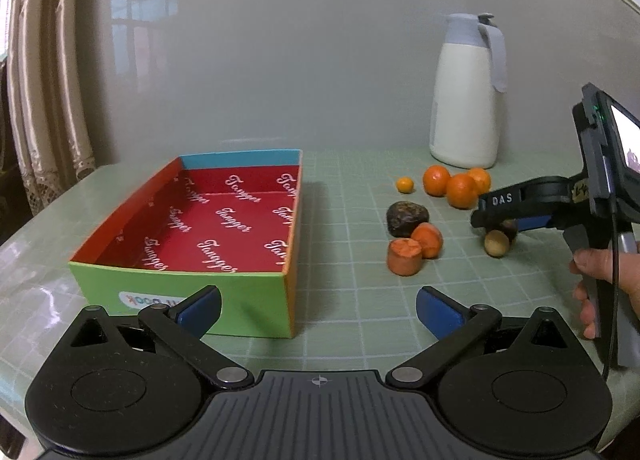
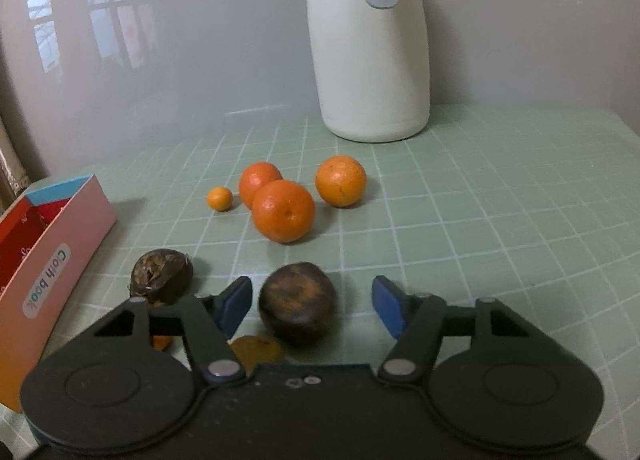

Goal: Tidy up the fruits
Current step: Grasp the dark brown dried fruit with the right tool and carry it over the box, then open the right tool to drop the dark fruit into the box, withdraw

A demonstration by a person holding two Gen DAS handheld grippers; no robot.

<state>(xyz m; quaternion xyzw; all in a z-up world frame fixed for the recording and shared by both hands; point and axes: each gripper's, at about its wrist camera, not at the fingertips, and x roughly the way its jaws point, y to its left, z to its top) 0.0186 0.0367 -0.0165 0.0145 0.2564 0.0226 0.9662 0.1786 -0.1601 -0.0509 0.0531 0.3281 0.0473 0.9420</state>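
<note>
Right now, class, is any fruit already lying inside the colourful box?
No. In the left wrist view the box shows only its bare red printed floor, and the oranges sit on the table beside it.

- The box (image 1: 192, 228) is open-topped with nothing inside, so there is free entry from above.
- A bare strip of desk (image 1: 344, 196) runs between the box and the fruit.
- Right of the box, oranges (image 2: 283, 210), a dark fruit (image 2: 297, 309) and carrot pieces (image 1: 405, 256) lie close together.
- Behind them, well right of the box, a jug (image 1: 466, 100) blocks the back wall.
</note>
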